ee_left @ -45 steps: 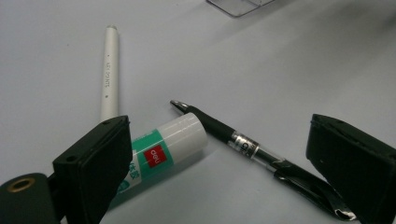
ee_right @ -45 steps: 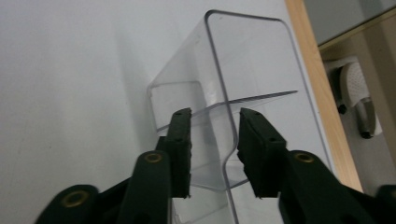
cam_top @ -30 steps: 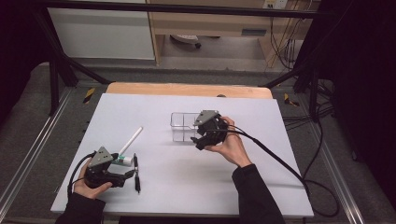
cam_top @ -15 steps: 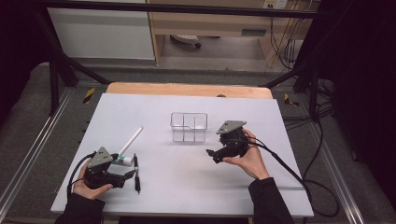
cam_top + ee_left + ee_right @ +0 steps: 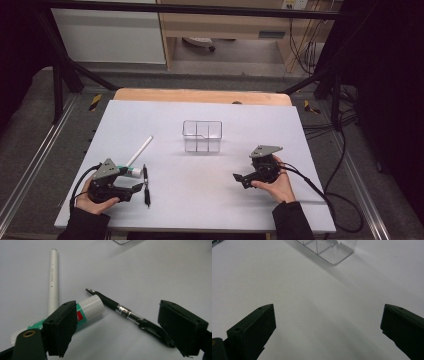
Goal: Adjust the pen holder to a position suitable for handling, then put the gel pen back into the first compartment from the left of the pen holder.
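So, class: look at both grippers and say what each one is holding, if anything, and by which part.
Nothing is held. The left gripper stands open around the black pen and glue stick; the right gripper is open over bare table.

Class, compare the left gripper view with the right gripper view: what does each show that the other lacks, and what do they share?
Left gripper view: a white tube, a green-and-white glue stick and a black pen, the latter two between the open jaws of the left gripper, which have just been closing. Right gripper view: bare table between the jaws of the right gripper, which have just been opening. Shared: white table, clear divided box.
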Available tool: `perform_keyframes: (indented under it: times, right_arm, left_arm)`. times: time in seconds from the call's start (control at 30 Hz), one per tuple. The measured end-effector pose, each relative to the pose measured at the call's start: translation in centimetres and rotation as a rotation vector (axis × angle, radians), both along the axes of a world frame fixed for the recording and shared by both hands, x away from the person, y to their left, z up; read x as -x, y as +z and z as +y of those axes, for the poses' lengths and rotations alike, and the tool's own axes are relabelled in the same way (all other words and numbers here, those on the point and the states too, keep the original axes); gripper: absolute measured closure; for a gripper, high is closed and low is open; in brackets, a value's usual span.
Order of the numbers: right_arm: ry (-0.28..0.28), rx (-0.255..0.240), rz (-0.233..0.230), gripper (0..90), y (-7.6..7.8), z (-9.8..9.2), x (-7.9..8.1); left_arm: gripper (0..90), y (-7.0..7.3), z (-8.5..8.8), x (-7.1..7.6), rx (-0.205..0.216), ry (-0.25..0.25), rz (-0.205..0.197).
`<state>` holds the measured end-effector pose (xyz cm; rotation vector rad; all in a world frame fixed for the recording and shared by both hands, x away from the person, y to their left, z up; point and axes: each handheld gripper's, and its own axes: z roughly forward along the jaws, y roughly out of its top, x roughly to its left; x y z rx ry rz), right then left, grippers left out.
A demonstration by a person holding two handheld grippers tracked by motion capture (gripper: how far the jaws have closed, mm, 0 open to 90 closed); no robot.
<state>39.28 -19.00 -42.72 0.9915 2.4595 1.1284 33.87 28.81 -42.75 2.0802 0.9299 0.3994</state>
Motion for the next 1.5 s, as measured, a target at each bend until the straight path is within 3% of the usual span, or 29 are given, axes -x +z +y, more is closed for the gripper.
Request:
perform_keyframes:
  times: [0.17,0.5,0.6,0.7,0.87,1.0,1.23,1.5]
  right_arm:
    - [-0.020,-0.051,0.011,0.4,-0.9,-1.1,0.7]
    - [-0.056,-0.099,0.029,0.4,-1.8,-3.1,1.8]
    - [-0.063,-0.087,0.023,0.4,-1.7,-3.3,2.0]
    - [-0.063,-0.087,0.023,0.4,-1.7,-3.3,2.0]
    - [-0.068,-0.068,0.025,0.3,-1.9,-3.3,2.1]
    - [-0.058,-0.070,0.028,0.4,-1.9,-3.3,2.2]
    - [-0.055,-0.067,0.022,0.4,-1.9,-3.3,2.2]
    - [-0.054,-0.062,0.024,0.4,-1.9,-3.3,2.3]
  left_arm:
    - [29.1,0.1,-0.2,0.2,-0.012,-0.009,0.010]
    - [51.3,-0.1,-0.7,0.3,-0.032,-0.021,0.046]
    - [62.8,-0.2,-0.8,0.4,-0.034,-0.021,0.054]
    - [66.3,-0.2,-0.9,0.4,-0.036,-0.022,0.060]
    - [79.7,-0.4,-1.0,0.4,-0.044,-0.033,0.076]
    - [87.9,-0.8,-1.4,0.4,-0.062,-0.046,0.107]
    - [89.3,-1.1,-1.9,0.3,-0.081,-0.062,0.128]
    - [89.4,-1.3,-2.4,0.2,-0.079,-0.054,0.125]
